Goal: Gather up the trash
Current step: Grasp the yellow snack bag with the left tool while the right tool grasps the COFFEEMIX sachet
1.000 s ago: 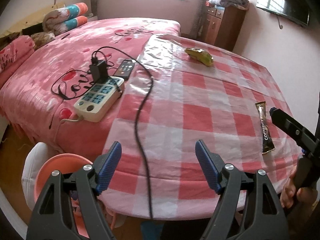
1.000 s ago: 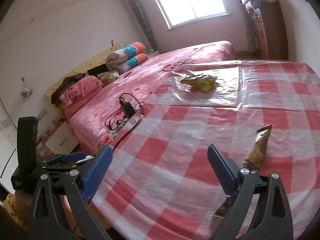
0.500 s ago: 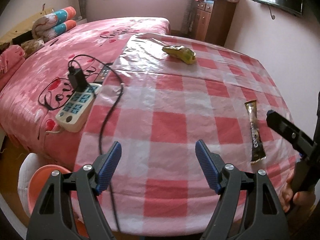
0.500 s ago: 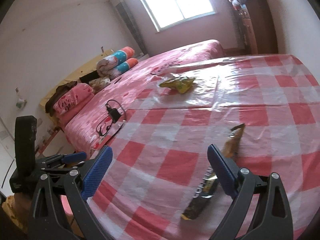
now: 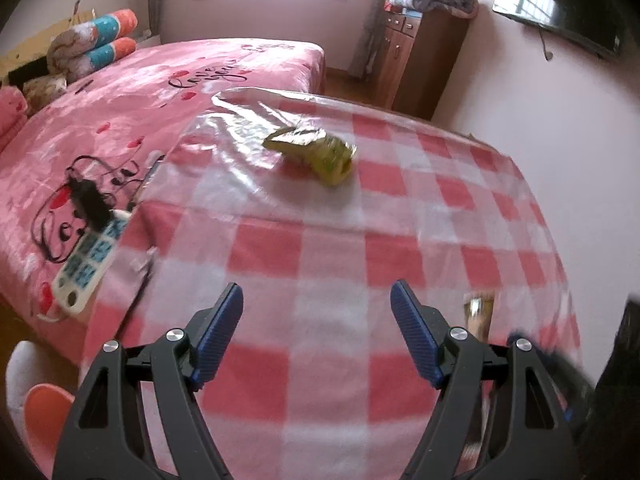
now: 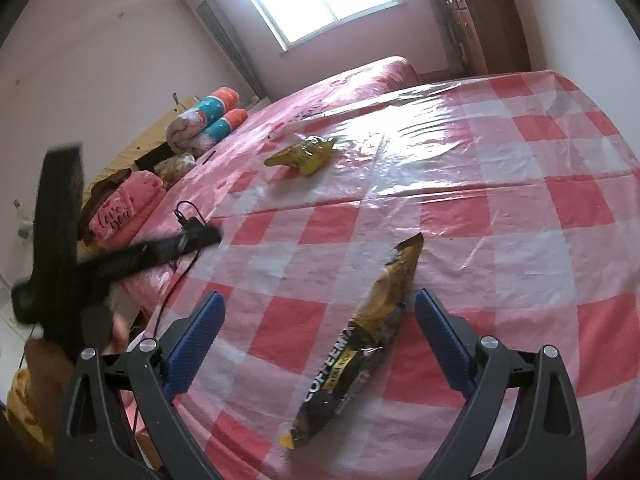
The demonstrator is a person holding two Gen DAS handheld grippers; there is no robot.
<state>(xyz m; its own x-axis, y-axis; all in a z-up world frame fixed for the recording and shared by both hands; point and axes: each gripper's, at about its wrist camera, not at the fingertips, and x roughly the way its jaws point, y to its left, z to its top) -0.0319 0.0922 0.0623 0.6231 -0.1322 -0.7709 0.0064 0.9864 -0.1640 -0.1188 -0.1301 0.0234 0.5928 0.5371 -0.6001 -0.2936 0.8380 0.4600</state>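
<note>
A crumpled yellow-green wrapper (image 5: 316,151) lies on the far part of the red-and-white checked tablecloth (image 5: 320,272); it also shows in the right wrist view (image 6: 304,155). A long brown coffee sachet (image 6: 364,332) lies near the cloth's front edge, between my right gripper's fingers. Its top shows in the left wrist view (image 5: 478,312). My right gripper (image 6: 318,332) is open and low over the sachet. My left gripper (image 5: 316,320) is open and empty above the cloth, well short of the green wrapper. It appears blurred in the right wrist view (image 6: 132,256).
A white power strip (image 5: 90,260) with a black charger (image 5: 86,200) and cable lies on the pink bed (image 5: 120,120) to the left. An orange bin (image 5: 40,412) stands on the floor lower left. A wooden cabinet (image 5: 420,64) stands by the far wall.
Both grippers have moved forward over the checked cloth. The green wrapper is nearer to the left gripper, and the coffee sachet now lies between the right gripper's open fingers.
</note>
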